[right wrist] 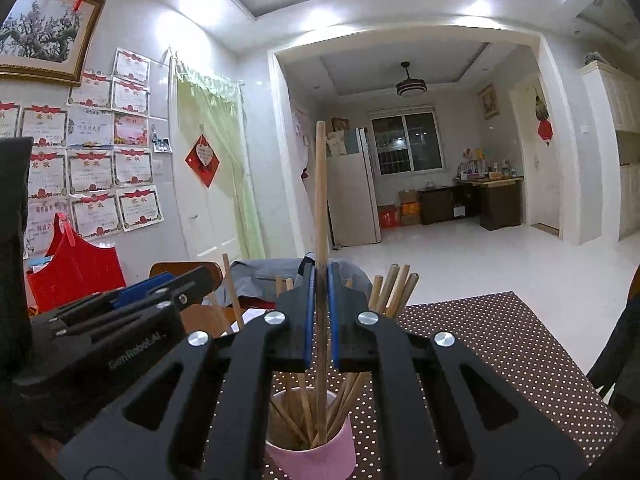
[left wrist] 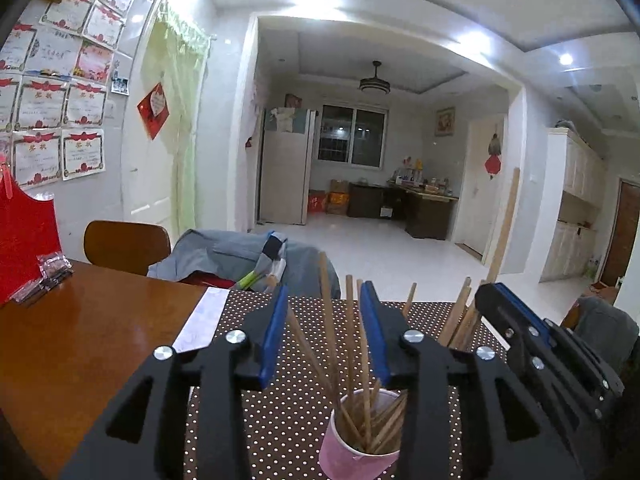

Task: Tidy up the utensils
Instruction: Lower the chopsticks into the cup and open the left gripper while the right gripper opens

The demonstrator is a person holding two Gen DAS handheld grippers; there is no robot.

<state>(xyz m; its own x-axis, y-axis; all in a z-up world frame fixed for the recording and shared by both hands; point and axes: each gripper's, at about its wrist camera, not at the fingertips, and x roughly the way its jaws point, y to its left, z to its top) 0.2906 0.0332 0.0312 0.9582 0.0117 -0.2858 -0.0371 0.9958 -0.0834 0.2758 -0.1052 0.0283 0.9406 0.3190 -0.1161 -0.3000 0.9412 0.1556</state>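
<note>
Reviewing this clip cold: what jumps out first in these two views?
The pink cup crammed with wooden chopsticks on the polka-dot mat, just below both grippers. Above it, the right gripper pinches one chopstick upright, its lower end inside the cup, while the left gripper stands open around other sticks. Red-trimmed certificates cover the left wall.

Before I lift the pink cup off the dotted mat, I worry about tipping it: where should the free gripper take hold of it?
Grip the pink cup low on its side wall, coming in level from the side. Chopsticks fan out above its rim, so a grip from above is probably blocked. The left gripper is open, the right gripper is shut on one chopstick.
</note>
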